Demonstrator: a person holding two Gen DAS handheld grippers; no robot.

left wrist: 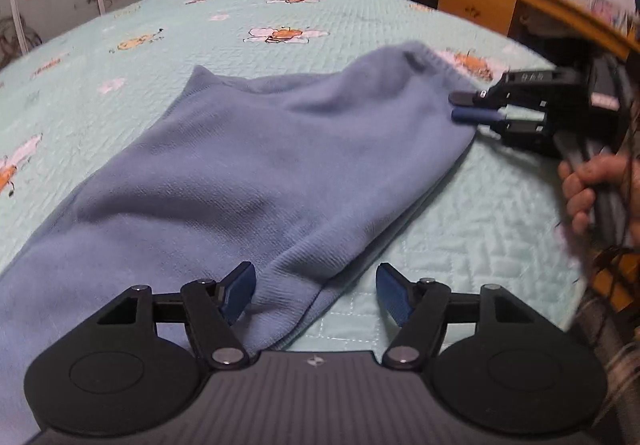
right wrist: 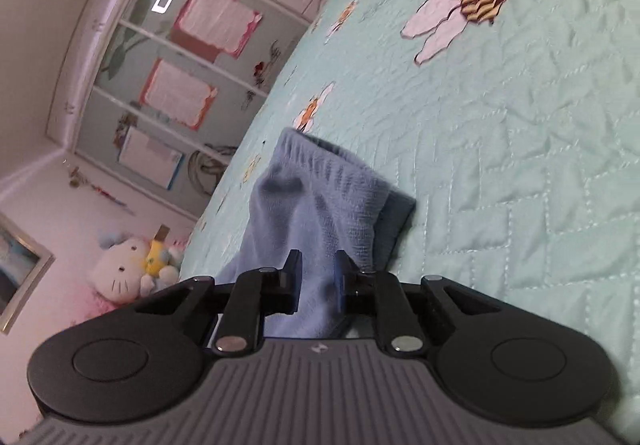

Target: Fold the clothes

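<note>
Left wrist view: lying flat on a quilted mint bedspread (left wrist: pixel 460 245) stitched with bees, a blue knit garment (left wrist: pixel 248 173), soft and ribbed, running its long axis from the near left corner to the far right, elastic waistband (left wrist: pixel 436 63) at the far end. Hanging wide open at the bottom edge, the left gripper (left wrist: pixel 316 295), blue pads spread, left pad (left wrist: pixel 238 291) touching the garment's near folded edge, gripping nothing. Reaching in from the right, the right gripper (left wrist: pixel 464 107), jaws nearly together at the waistband side, a hand (left wrist: pixel 588 189) wrapping its handle. Right wrist view: pinching a bunched fold of garment (right wrist: pixel 320 205) between narrow jaws, the right gripper (right wrist: pixel 318 279), ribbed waistband (right wrist: pixel 316 149) pointing away over the bedspread (right wrist: pixel 520 165).
</note>
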